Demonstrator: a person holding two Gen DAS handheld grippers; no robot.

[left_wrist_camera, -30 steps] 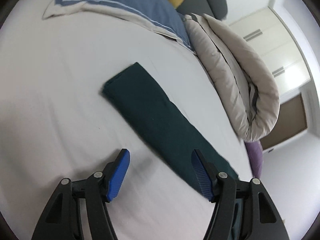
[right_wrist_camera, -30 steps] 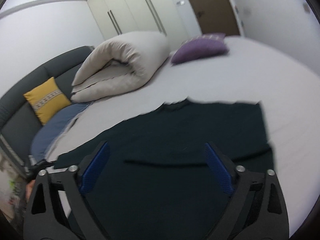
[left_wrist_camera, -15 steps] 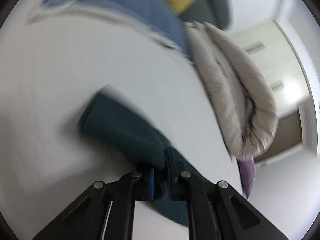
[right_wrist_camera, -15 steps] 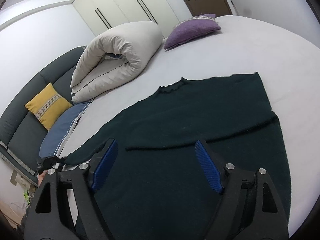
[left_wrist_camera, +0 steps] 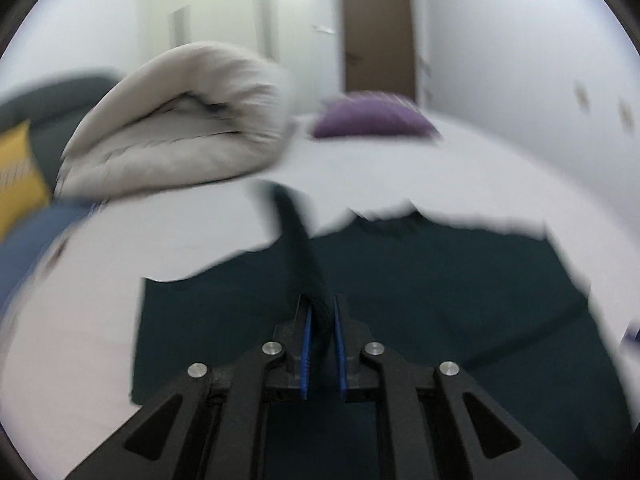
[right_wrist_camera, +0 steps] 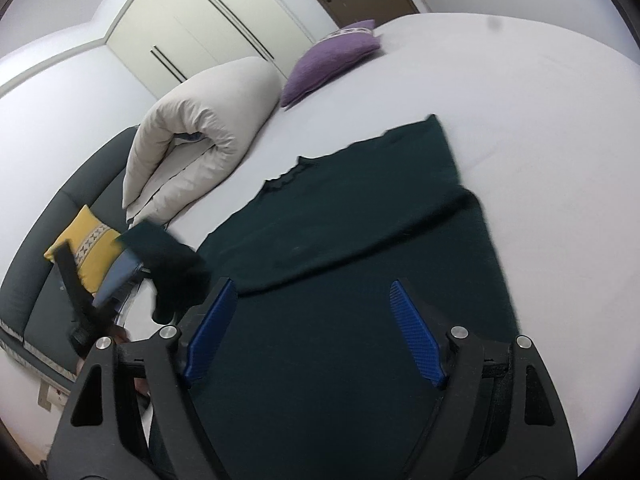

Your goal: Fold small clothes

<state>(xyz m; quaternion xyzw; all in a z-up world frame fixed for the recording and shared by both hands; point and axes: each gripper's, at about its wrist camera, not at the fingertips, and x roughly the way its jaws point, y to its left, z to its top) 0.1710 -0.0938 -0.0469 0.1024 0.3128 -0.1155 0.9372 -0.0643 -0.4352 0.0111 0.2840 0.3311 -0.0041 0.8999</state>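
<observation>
Dark green sleeve [left_wrist_camera: 298, 240] in left tongs [left_wrist_camera: 321, 350]

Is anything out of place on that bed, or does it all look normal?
Only one thing: the sweater's sleeve is off the bed, pinched in the left gripper, while the dark green sweater lies flat. That looks like folding, not a mishap. The right gripper is open.

Home bedroom: bed [right_wrist_camera: 520, 92], rolled duvet [right_wrist_camera: 200, 136], wardrobe [right_wrist_camera: 208, 16], door [left_wrist_camera: 376, 32].
</observation>
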